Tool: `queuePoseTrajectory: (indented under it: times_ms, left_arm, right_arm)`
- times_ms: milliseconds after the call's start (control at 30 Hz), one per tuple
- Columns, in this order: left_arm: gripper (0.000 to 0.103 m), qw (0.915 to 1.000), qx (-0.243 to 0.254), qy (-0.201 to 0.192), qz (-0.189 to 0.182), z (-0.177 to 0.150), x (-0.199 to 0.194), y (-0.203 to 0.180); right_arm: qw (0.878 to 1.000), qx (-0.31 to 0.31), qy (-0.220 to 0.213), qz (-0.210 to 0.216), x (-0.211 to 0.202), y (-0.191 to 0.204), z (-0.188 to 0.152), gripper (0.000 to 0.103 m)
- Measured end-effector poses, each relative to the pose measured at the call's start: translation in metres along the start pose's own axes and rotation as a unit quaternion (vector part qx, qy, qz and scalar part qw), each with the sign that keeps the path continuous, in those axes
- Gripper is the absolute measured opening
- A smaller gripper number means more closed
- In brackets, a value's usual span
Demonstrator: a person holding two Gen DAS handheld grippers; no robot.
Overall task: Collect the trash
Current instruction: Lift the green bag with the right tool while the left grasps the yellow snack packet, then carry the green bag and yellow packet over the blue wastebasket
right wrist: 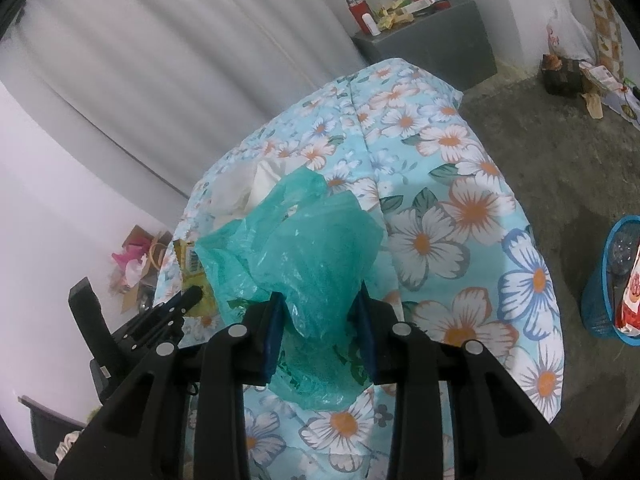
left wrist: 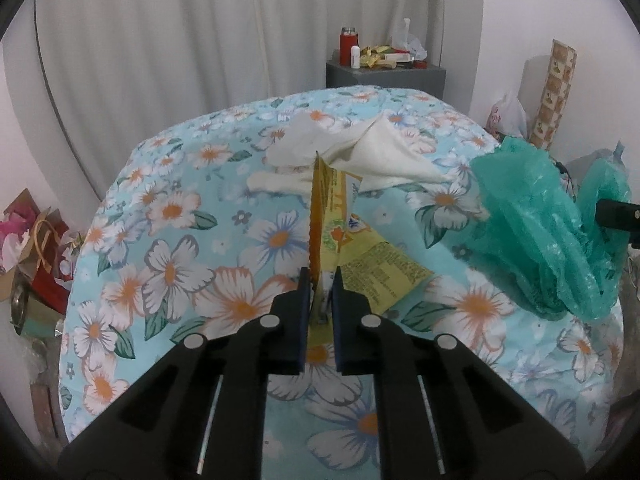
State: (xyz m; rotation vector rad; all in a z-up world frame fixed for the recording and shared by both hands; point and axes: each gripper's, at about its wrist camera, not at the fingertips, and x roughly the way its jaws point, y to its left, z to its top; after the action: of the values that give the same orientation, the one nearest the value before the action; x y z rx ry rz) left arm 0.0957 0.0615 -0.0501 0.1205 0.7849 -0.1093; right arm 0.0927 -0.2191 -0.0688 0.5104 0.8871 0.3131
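1. Currently the left gripper [left wrist: 320,280] has its 2 fingers closed to a narrow gap on the near edge of a yellow wrapper [left wrist: 344,236], which stands up on edge above the flowered bedspread [left wrist: 172,248]. The pinch looks thin, right at the wrapper's lower corner, so I judge it should be carried slowly and level to keep it from slipping out.

2. Beyond the wrapper, crumpled white tissue [left wrist: 352,148] lies on the bedspread, apart from both grippers; it looks like the next piece to collect.

3. To the right, the green plastic bag [left wrist: 536,224] hangs bunched. The right gripper [right wrist: 320,312] has its fingers set fairly wide, with a fold of the bag [right wrist: 304,264] between them; I cannot tell whether the pads actually press it or the film merely drapes through.

4. To do the step well, I would say the bag's mouth needs holding open and steady while the wrapper is brought over it and let go only once well inside.

5. The left wrist view alone shows the pinch on the wrapper and the full spread of tissue. The right wrist view alone shows the bag between the right fingers, the bare floor, and a blue mesh bin [right wrist: 608,280] at the far right holding packaging; it catches only a corner of the wrapper [right wrist: 192,268] behind the bag.
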Motion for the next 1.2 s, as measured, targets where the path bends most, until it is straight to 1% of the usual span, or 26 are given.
queuePoseTrajectory:
  times_ms: [267, 500, 1200]
  left_arm:
    - [0.007, 0.9998, 0.005, -0.018, 0.006, 0.002, -0.016, -0.004]
    - [0.007, 0.9996, 0.006, -0.025, 0.008, 0.002, -0.023, -0.005]
    - [0.007, 0.997, 0.016, -0.073, 0.022, 0.006, -0.073, -0.013]
  right_arm:
    - [1.0, -0.001, -0.007, 0.006, -0.006, 0.002, -0.002, 0.031]
    - [1.0, -0.005, -0.014, 0.008, -0.013, 0.004, -0.003, 0.03]
    - [0.999, -0.02, -0.042, 0.026, -0.04, 0.016, -0.009, 0.029]
